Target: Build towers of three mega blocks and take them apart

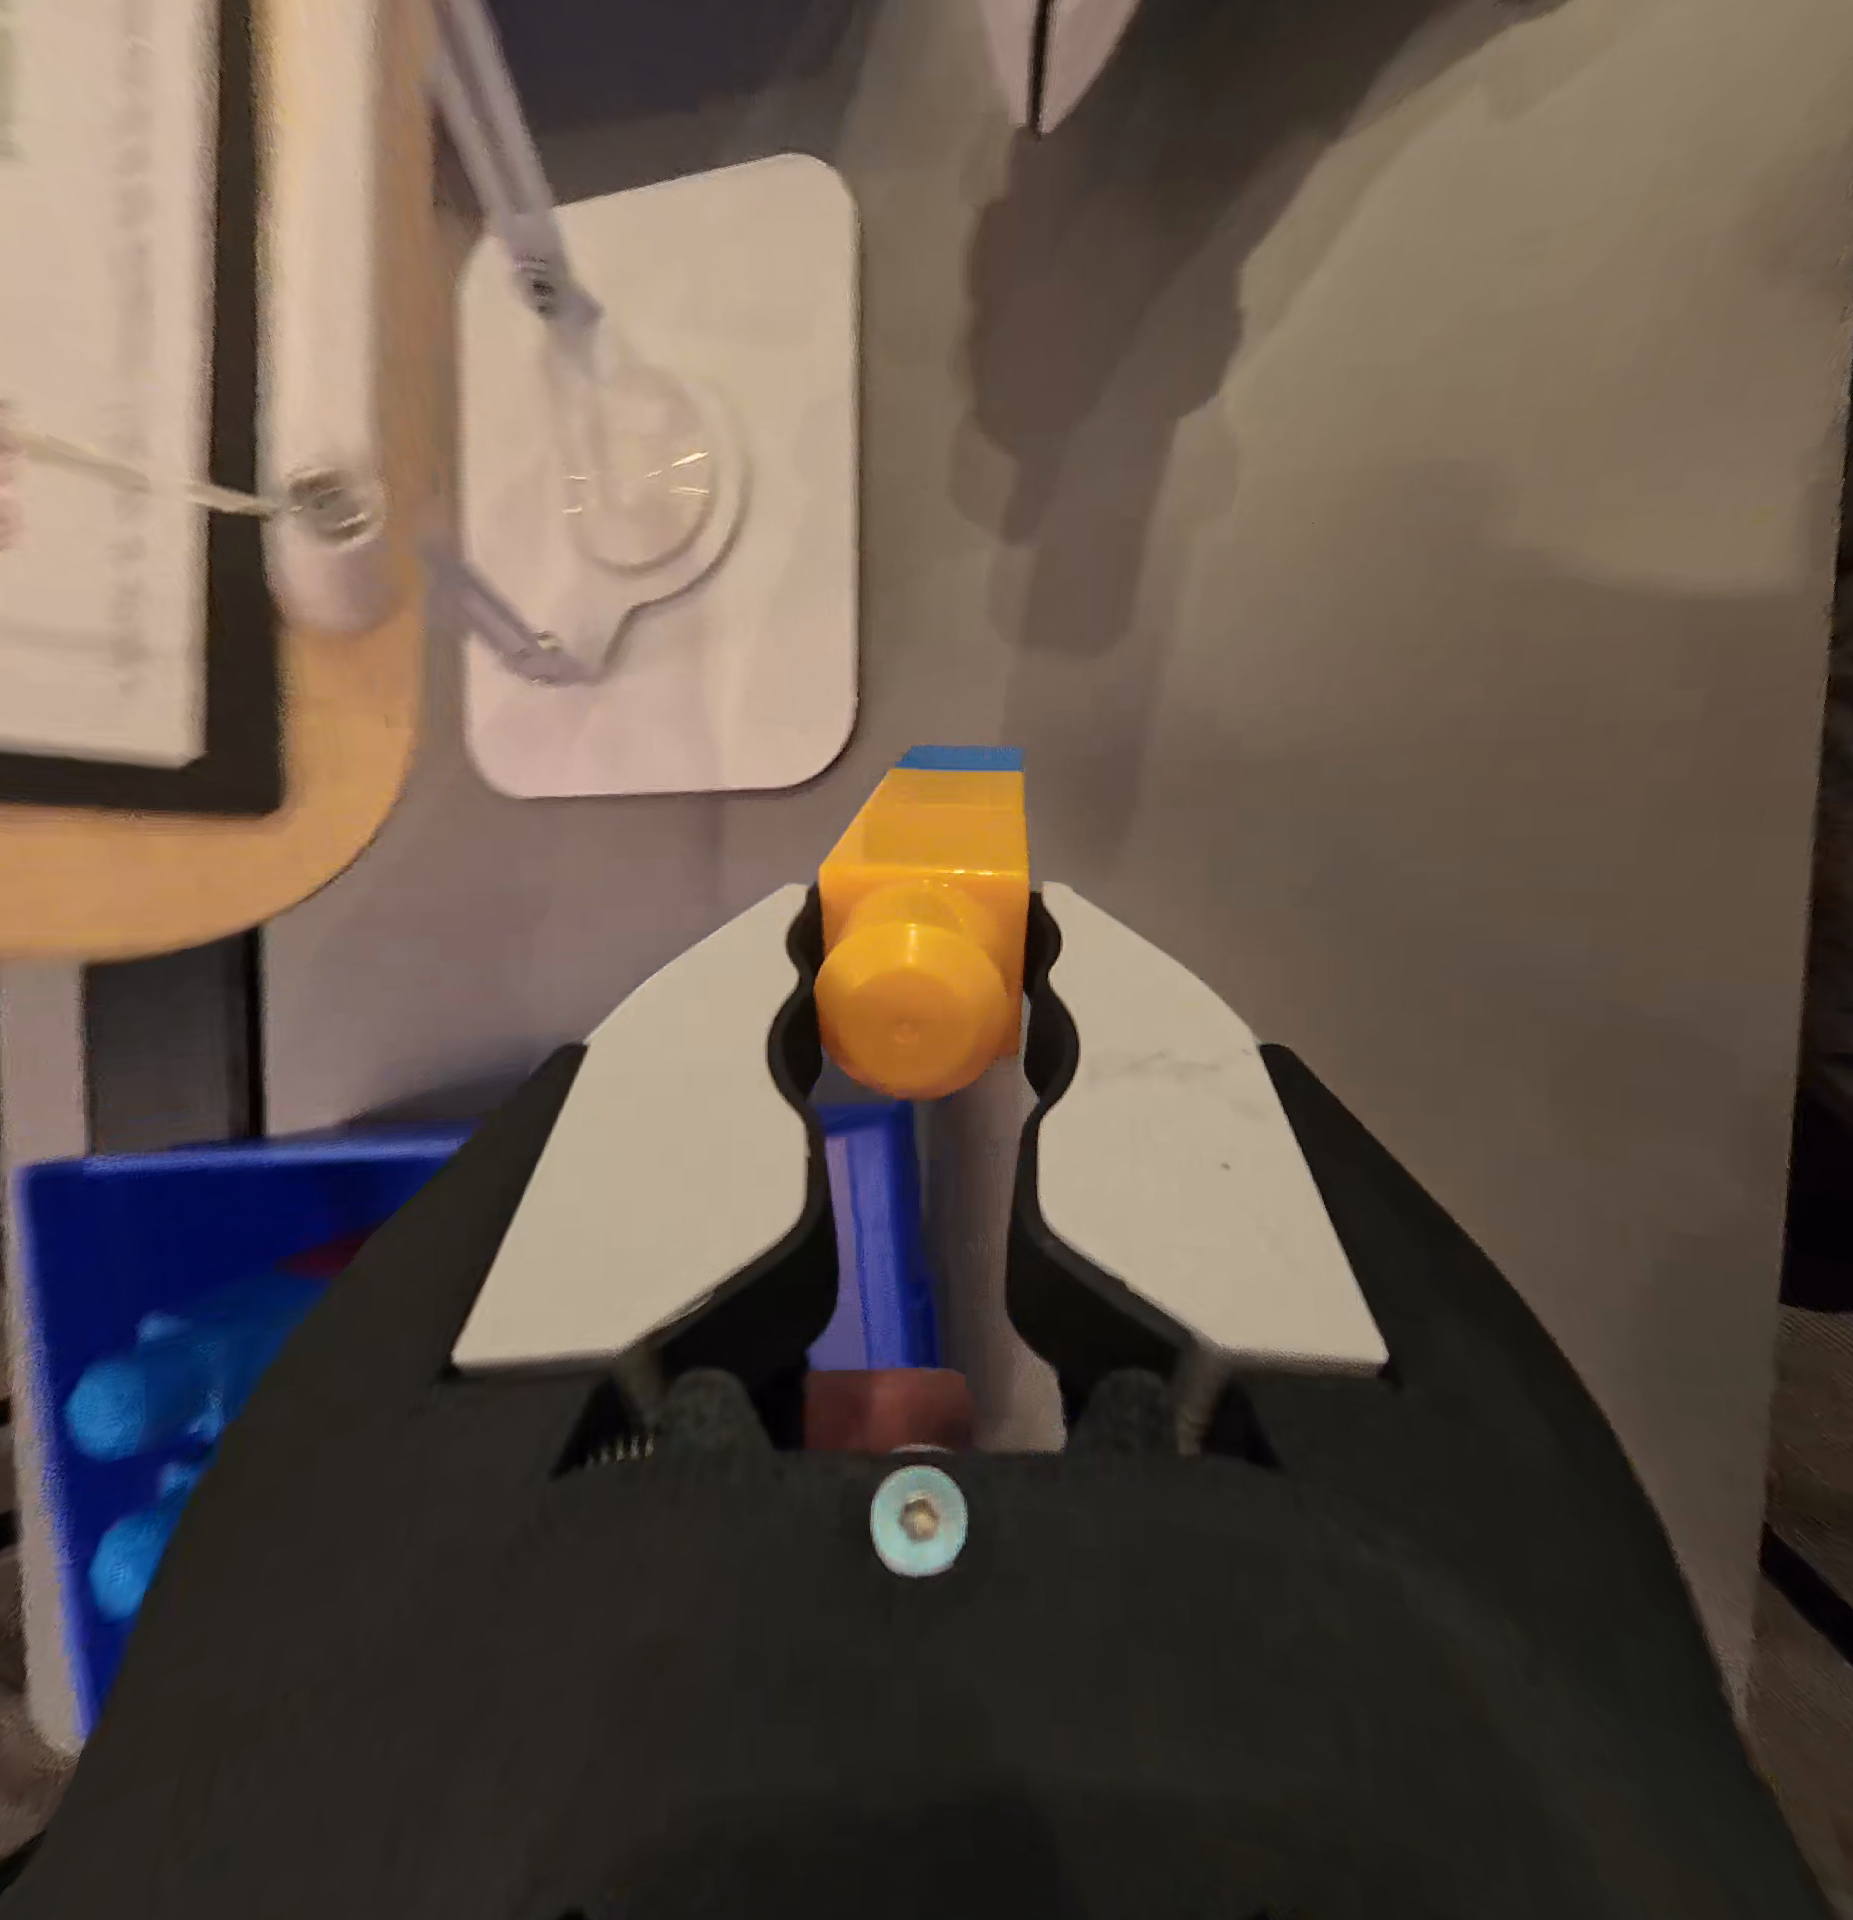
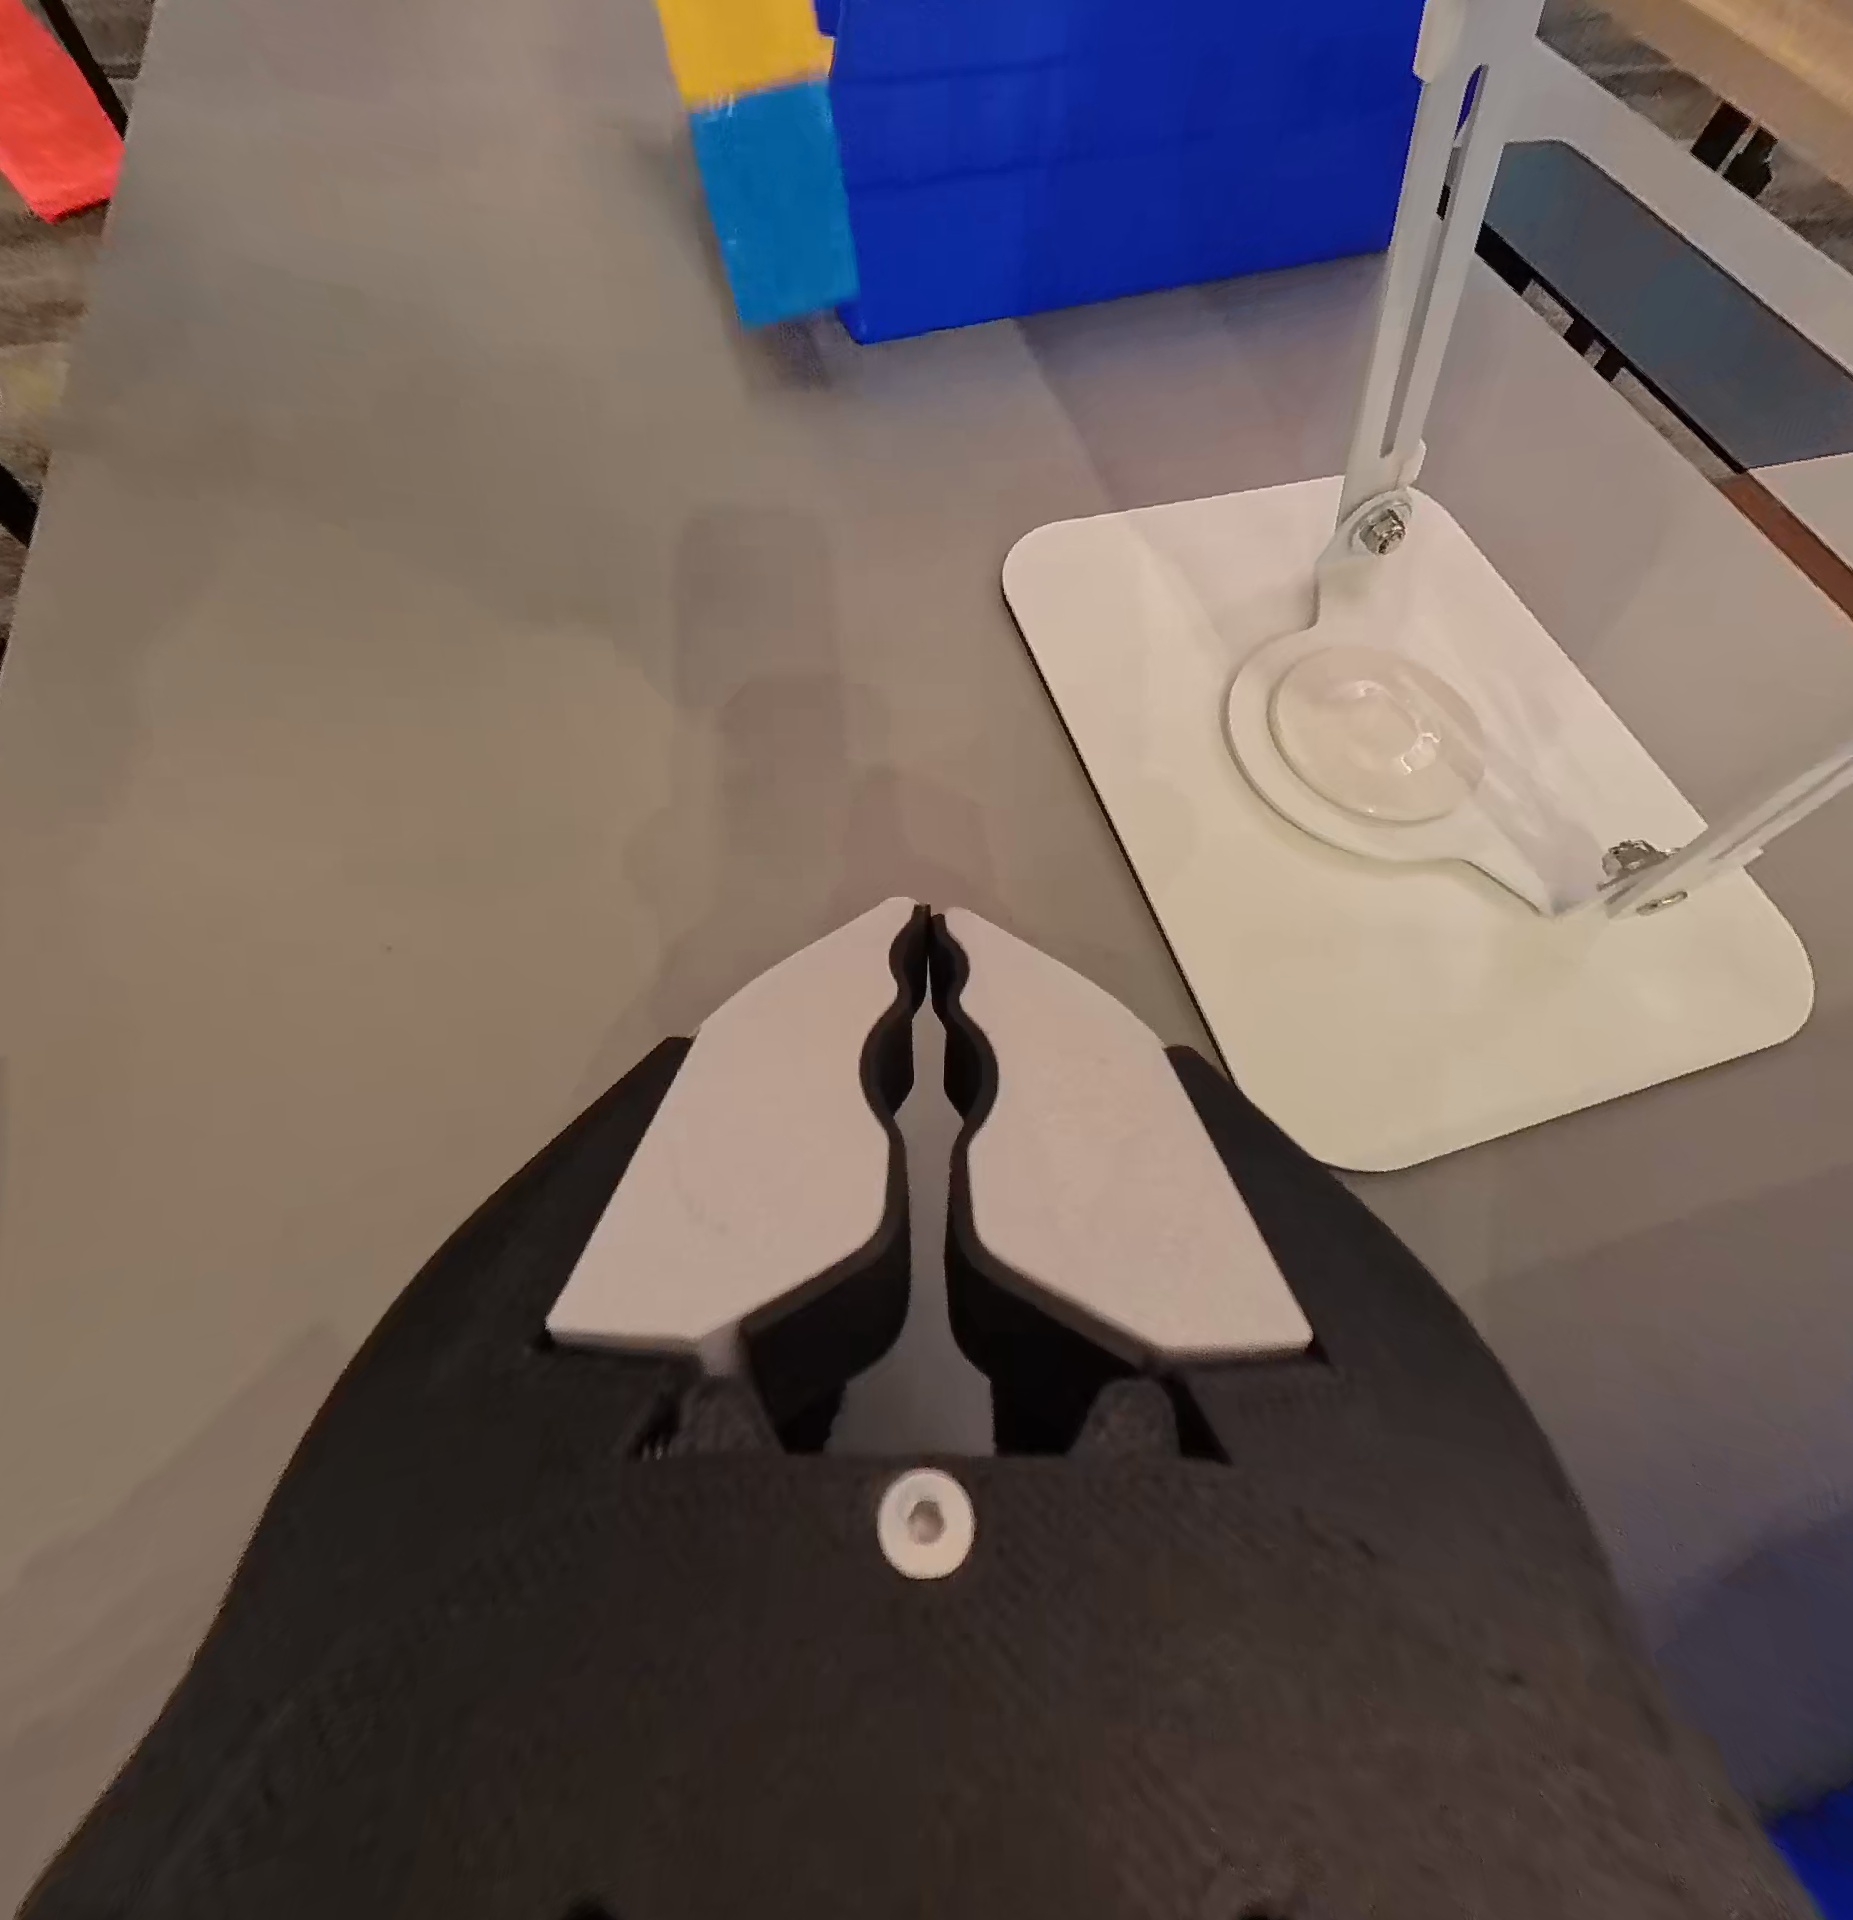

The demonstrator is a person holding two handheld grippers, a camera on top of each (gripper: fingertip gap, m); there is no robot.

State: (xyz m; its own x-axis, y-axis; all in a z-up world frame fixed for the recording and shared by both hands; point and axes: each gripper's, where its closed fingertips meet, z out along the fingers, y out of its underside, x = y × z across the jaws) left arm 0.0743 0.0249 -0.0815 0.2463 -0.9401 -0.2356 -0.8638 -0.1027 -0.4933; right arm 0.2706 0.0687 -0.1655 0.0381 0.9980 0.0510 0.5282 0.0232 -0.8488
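My left gripper point(image 1: 924, 940) is shut on a yellow mega block point(image 1: 932, 842), with both pads pressed on its sides and its stud facing the camera. A blue block point(image 1: 963, 758) is joined to its far end. The same stack shows at the top of the right wrist view, yellow block point(image 2: 740, 47) over blue block point(image 2: 776, 208), next to the blue bin point(image 2: 1109, 156). My right gripper point(image 2: 927, 920) is shut with nothing between its pads, above the grey table point(image 2: 382, 623).
The blue bin point(image 1: 226, 1299) holds light blue blocks point(image 1: 122, 1403). A white stand base point(image 2: 1369, 831) with clear arms sits right of my right gripper; it also shows in the left wrist view point(image 1: 673, 468). A red object point(image 2: 39, 125) lies beyond the table's far left edge. Across from one pair of fingers to the other is roughly 25 cm.
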